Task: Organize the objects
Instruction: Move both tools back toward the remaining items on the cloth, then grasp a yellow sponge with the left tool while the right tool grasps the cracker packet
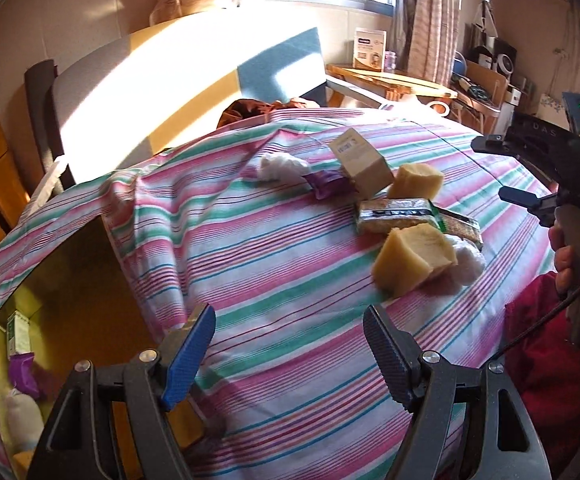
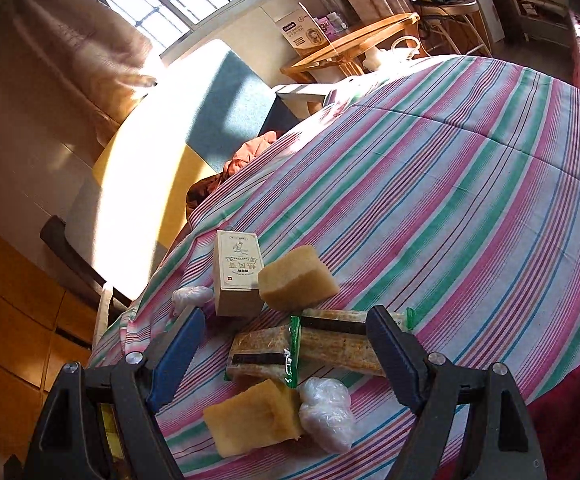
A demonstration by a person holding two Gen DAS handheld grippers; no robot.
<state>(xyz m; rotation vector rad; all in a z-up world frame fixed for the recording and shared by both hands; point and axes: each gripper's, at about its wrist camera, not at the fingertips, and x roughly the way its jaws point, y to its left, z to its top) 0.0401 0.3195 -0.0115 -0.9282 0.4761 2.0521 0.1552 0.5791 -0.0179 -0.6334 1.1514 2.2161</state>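
A big bed (image 1: 290, 264) fills both views. It has a blanket with pink, green and white stripes. At the bed's left edge, in the left wrist view, sits a yellow box (image 1: 14, 320). Inside it are a small carton, a purple packet and a white bundle.

The things to sort lie in a little heap on the blanket. There is a tan carton (image 2: 236, 278) with writing on it. Two yellow sponge blocks are there too, one (image 2: 297, 279) touching the carton and one (image 2: 256, 416) nearer the camera. Two long snack packs (image 2: 264, 354) lie between the blocks. A white plastic bundle (image 2: 326, 416) sits just beside the near block. Another white bundle (image 1: 280, 168) and a purple wrapper (image 1: 328, 184) lie at the far side of the heap.

The left gripper (image 1: 290, 354) is wide apart over bare blanket and holds nothing. The right gripper (image 2: 286, 354) is wide apart too, above the snack packs, not pinching them. A hand (image 1: 566, 256) holds its handle.
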